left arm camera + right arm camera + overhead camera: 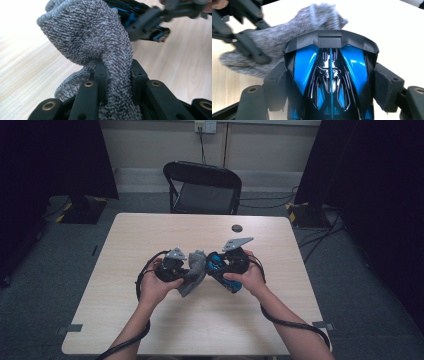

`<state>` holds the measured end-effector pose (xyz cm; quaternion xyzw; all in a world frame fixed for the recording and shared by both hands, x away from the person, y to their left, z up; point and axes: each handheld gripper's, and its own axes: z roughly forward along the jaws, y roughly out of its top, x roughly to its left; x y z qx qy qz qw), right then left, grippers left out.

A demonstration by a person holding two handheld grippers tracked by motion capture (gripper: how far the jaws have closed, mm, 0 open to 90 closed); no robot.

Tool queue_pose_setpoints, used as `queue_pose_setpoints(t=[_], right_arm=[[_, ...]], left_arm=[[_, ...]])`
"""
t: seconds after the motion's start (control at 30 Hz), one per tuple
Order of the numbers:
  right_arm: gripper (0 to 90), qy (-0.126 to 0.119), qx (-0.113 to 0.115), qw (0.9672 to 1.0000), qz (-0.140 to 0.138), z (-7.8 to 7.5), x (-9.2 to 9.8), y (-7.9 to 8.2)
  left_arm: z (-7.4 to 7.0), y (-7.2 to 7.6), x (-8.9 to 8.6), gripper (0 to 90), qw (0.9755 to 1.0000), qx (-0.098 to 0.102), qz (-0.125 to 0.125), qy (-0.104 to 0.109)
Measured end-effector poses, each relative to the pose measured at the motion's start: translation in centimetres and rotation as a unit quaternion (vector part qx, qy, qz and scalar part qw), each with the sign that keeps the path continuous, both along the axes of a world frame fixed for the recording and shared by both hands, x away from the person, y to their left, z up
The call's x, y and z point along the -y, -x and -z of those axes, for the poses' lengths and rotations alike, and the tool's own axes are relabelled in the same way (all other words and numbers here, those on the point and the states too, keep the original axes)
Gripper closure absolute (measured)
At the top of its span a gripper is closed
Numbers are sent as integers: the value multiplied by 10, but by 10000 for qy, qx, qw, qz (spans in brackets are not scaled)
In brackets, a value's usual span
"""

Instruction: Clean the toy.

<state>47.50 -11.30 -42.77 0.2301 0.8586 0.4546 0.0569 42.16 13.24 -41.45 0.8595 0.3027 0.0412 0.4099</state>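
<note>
A grey knitted cloth [195,270] is bunched above the middle of the table, and my left gripper [186,270] is shut on it. In the left gripper view the cloth [95,42] rises out of the pinch of my left gripper [117,72] and folds over at the top. My right gripper [221,265] is shut on a blue and black toy car [215,262]. Seen from the right gripper view, the car [330,67] sits nose-out between the pads of my right gripper [330,82], and the cloth [287,32] lies against its front. Both grippers are held close together.
The wooden table [150,330] has a small dark round disc [237,228] near its far edge. A black folding chair [202,187] stands behind the table. Dark curtains hang at both sides, and cables [320,237] run over the floor on the right.
</note>
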Motion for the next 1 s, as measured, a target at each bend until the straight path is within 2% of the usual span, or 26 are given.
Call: queue_pose_setpoints(t=[0.03,0.17,0.23,0.3,0.37,0.4,0.5,0.57,0.67,0.73,0.8,0.83,0.87,1.0], right_arm=[[259,-7,-5,10000,5,0,1,-1],[259,-54,-36,9999,110,0,4,-4],[259,-81,-53,9999,104,1,6,-5],[259,-124,-76,9998,115,0,8,-5],[259,-142,-46,9999,75,-1,9,-2],[259,-134,-31,9999,28,-2,8,0],[259,-140,17,9999,-98,-5,5,5],[259,-131,58,9998,-141,-6,4,9],[259,-150,31,9997,-166,-5,2,10],[259,-152,3,9997,-200,-3,1,10],[259,-179,-27,9995,-253,-1,-1,10],[259,-188,-27,9995,-254,0,-2,11],[259,-177,-20,9995,-263,0,-2,11],[259,-154,-30,9996,-233,0,-1,10]], left_arm=[[-1,1,0,728,10000,-27,53,64],[-3,5,-2,728,9997,-83,200,63],[-3,5,-6,727,9999,-57,98,16],[-3,2,-15,727,9998,-32,-175,53],[-4,-5,-23,726,9987,27,-498,57],[-5,-8,-26,726,9975,66,-706,9],[-11,-19,-31,725,9928,184,-1181,55],[-16,-25,-30,725,9910,231,-1314,86],[-20,-30,-21,725,9915,247,-1262,176],[-21,-32,-12,724,9929,245,-1146,223],[-17,-33,1,724,9955,200,-909,193],[-14,-33,4,723,9964,179,-819,113],[-12,-32,7,723,9970,170,-751,41],[-6,-31,11,724,9984,70,-557,104]])
